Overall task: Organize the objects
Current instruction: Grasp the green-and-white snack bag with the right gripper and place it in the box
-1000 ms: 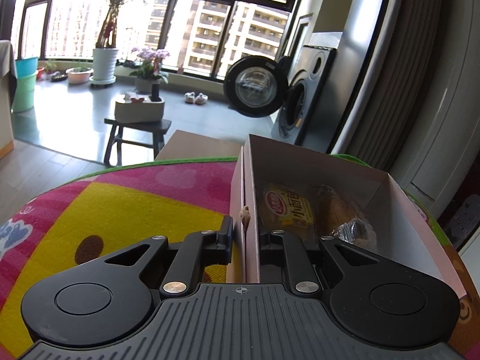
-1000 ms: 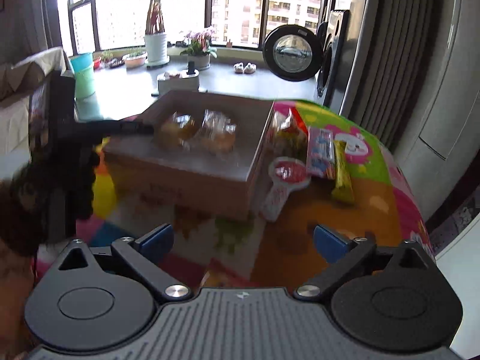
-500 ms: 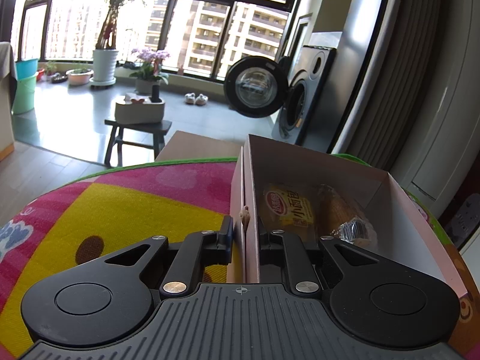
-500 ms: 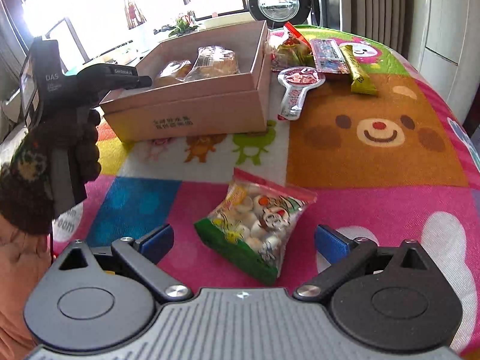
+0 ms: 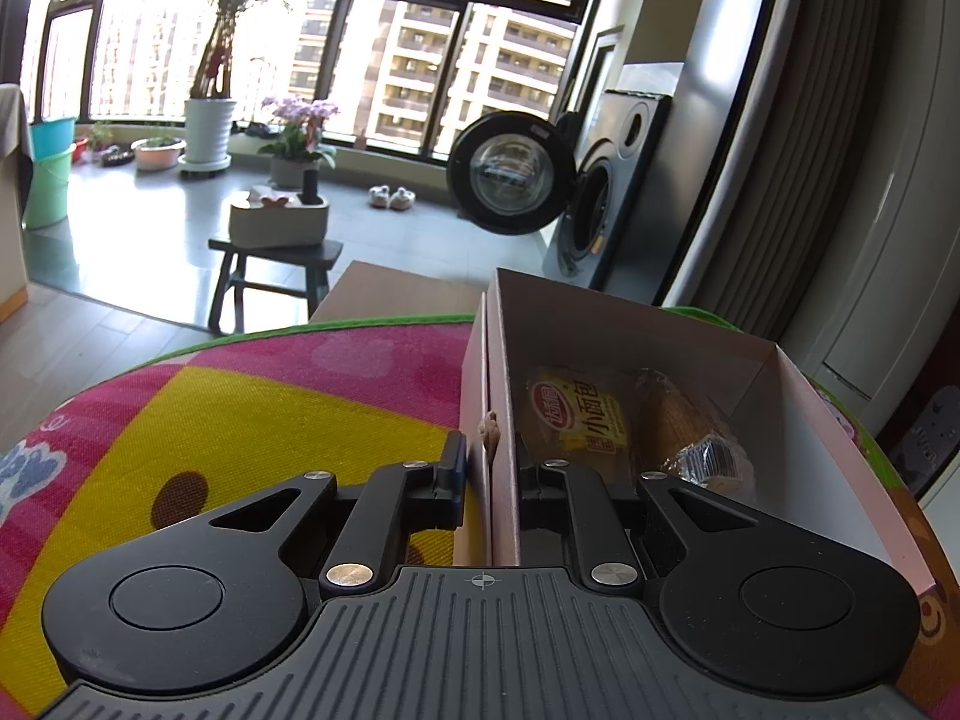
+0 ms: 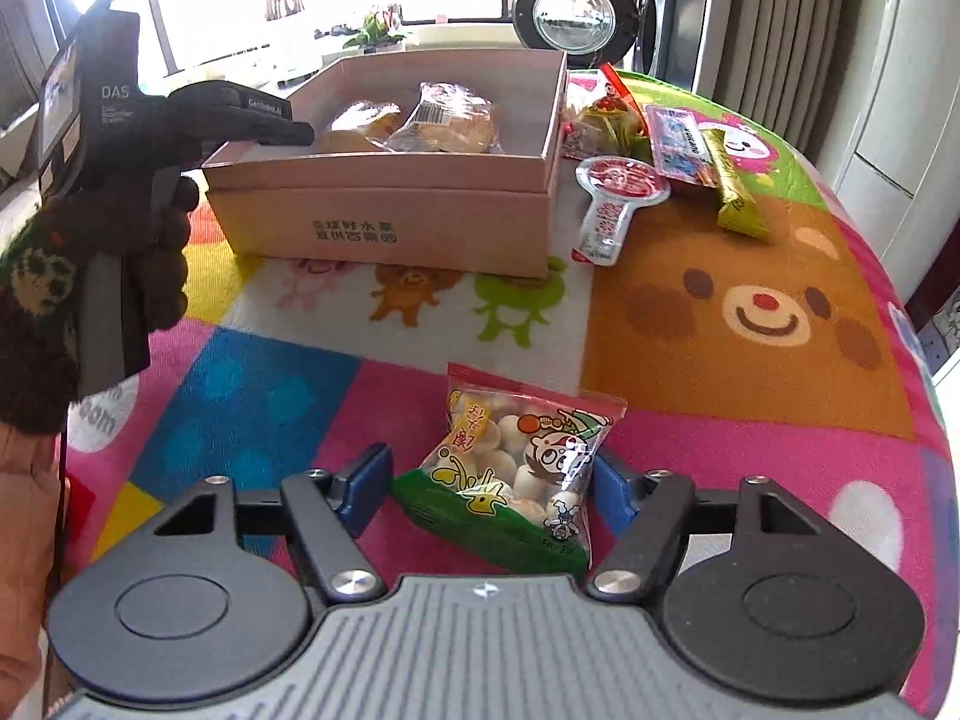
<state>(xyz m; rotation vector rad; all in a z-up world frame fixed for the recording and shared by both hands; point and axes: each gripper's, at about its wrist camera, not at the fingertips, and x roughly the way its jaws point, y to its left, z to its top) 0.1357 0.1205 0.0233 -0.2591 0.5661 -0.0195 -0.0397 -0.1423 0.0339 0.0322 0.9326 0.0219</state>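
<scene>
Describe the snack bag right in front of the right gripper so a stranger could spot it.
On the colourful play mat, look well in front of the pink cardboard box, on the magenta patch. The snack bag lies between the right gripper fingers: clear, green-edged, full of round white balls with a cartoon face, lying alone.

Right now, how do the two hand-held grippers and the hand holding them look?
Both grippers are black, with ribbed grey fronts and silver rivets. The right gripper has blue pads. The left gripper carries white "DAS" lettering. The person's hand wears a dark brown knitted glove, with a peach sleeve below.
</scene>
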